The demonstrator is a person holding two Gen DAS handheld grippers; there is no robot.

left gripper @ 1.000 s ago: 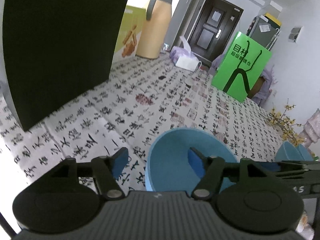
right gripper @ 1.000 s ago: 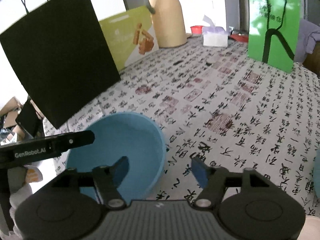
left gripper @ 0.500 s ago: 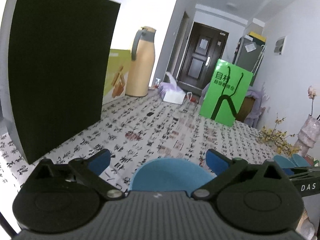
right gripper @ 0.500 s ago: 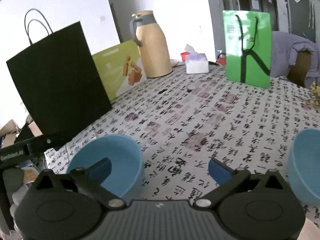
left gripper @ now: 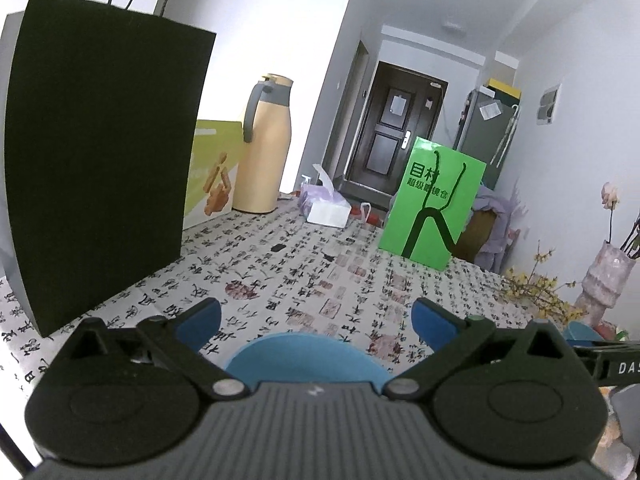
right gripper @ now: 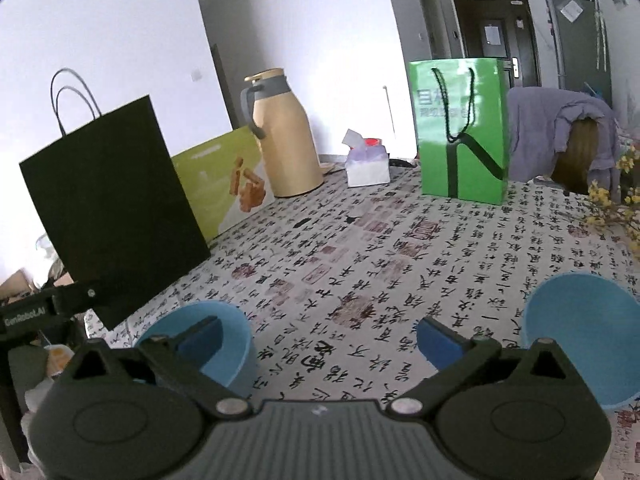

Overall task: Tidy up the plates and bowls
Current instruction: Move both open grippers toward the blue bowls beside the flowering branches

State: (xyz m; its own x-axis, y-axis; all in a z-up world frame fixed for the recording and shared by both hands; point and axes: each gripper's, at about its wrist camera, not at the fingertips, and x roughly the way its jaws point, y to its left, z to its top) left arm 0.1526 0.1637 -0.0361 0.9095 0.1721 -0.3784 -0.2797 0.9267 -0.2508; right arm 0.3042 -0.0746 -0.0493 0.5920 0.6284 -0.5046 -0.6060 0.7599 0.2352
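A blue bowl (left gripper: 304, 356) rests on the calligraphy-print tablecloth (left gripper: 320, 280), just below and in front of my left gripper (left gripper: 316, 320), which is open with nothing between its blue pads. In the right wrist view the same bowl (right gripper: 232, 336) lies behind the left finger of my right gripper (right gripper: 318, 338); that gripper is also open and empty. A second blue bowl (right gripper: 584, 336) stands apart on the cloth to the right, and only its rim (left gripper: 580, 328) peeks out at the right of the left wrist view.
A tall black paper bag (left gripper: 100, 160) stands close on the left. Further back are a yellow-green box (right gripper: 224, 180), a tan jug (right gripper: 284, 140), a tissue box (right gripper: 368, 168) and a green bag (right gripper: 460, 132). Yellow flowers (left gripper: 536, 292) and a vase (left gripper: 604, 280) stand at the right.
Both grippers straddled the near bowl's rim a second ago. Both have opened wide, drawn back and tilted upward, leaving the bowl on the cloth.
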